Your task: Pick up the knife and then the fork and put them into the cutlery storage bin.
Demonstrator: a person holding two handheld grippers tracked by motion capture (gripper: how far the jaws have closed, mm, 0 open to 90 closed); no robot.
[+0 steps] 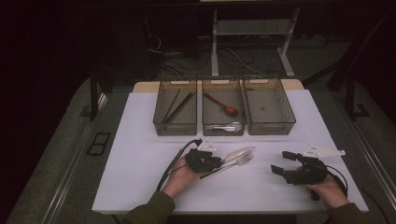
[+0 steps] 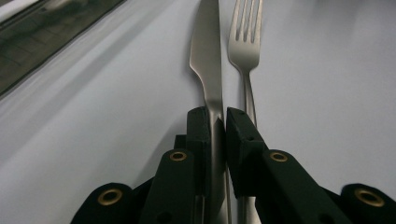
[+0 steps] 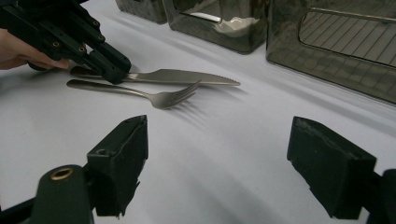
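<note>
Knife (image 2: pixel 208 70) lies on the white table (image 1: pixel 140 158), six o'clock of the middle bin (image 1: pixel 223 126), fork (image 2: pixel 244 42) just beside. My left gripper (image 2: pixel 217 122) is clenched on the knife handle; right gripper (image 3: pixel 215 154) released, idle at three o'clock. Chopsticks (image 1: pixel 176 106) and spoons (image 1: pixel 222 104) binned; knife, fork left, right bin (image 1: pixel 270 125) bare.

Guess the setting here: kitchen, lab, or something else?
Likely a lab recording bench, not a kitchen: a white table sheet, three translucent grey plastic sorting bins for cutlery, and loose black cables around desk legs on the floor behind.
</note>
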